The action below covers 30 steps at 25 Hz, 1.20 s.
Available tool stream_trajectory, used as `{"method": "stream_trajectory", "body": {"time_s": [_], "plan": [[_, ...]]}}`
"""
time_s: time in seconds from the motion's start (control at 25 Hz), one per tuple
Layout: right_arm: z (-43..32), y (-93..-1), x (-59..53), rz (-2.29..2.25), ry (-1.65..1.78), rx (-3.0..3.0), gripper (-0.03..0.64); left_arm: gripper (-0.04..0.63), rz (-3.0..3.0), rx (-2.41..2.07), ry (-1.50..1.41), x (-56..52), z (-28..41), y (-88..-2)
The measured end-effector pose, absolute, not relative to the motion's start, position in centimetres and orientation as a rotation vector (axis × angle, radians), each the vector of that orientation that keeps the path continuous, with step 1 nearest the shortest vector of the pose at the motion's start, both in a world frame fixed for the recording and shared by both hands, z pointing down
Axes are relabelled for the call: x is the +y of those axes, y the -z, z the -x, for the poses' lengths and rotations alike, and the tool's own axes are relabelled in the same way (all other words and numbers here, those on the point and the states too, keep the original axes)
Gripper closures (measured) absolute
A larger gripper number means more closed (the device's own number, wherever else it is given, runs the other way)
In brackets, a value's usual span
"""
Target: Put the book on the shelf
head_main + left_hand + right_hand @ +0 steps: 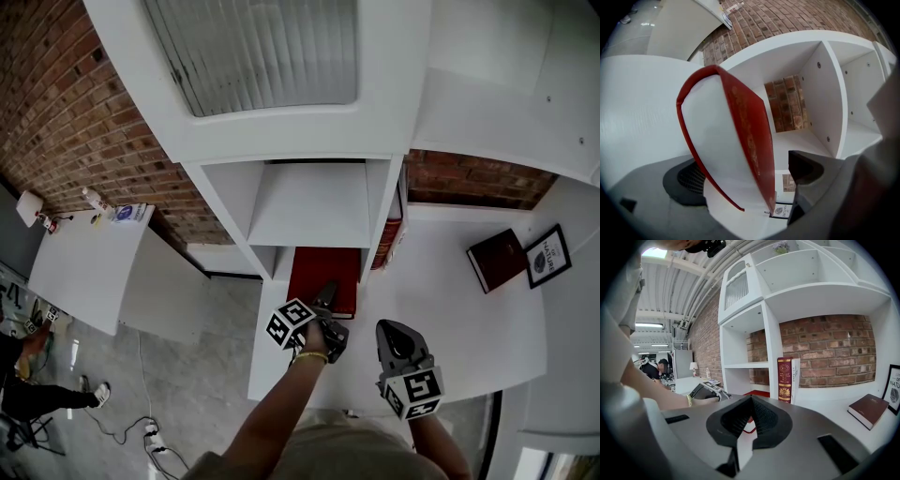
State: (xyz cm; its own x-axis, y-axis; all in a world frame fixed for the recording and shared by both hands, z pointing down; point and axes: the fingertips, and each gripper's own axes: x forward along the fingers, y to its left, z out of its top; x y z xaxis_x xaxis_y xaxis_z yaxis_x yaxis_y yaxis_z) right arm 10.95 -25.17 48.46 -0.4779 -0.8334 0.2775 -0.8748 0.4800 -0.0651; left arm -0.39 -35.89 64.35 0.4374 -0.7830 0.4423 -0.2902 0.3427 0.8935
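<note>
I hold my left tongs (327, 294) wide open either side of the red book (322, 266), since it already lies in the shelf (376, 212) (right tongs (397, 337), closed and empty, wait alongside).

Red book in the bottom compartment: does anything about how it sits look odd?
The red book lies flat instead of upright, its near end seemingly past the shelf front, between the left gripper's open jaws.
</note>
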Motion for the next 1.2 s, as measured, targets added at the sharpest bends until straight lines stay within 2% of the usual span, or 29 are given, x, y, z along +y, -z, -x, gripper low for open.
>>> {"method": "stream_trajectory", "body": {"time_s": [0.2, 0.64, 1.2], "plan": [[-10.7, -48.2, -24.9, -1.468, -0.286, -2.526, 0.611, 0.002, -1.218, -1.159, 0.378, -35.4, 0.5, -64.2], [-10.4, -47.2, -24.1, -1.468, -0.252, -2.552, 0.611, 0.0, -1.207, -1.281, 0.245, -33.4, 2.4, -64.4], [-9.4, -46.4, -21.1, -1.441, -0.202, -2.592, 0.611, 0.002, -1.252, -1.193, 0.338, -31.0, 2.3, -61.8]]}}
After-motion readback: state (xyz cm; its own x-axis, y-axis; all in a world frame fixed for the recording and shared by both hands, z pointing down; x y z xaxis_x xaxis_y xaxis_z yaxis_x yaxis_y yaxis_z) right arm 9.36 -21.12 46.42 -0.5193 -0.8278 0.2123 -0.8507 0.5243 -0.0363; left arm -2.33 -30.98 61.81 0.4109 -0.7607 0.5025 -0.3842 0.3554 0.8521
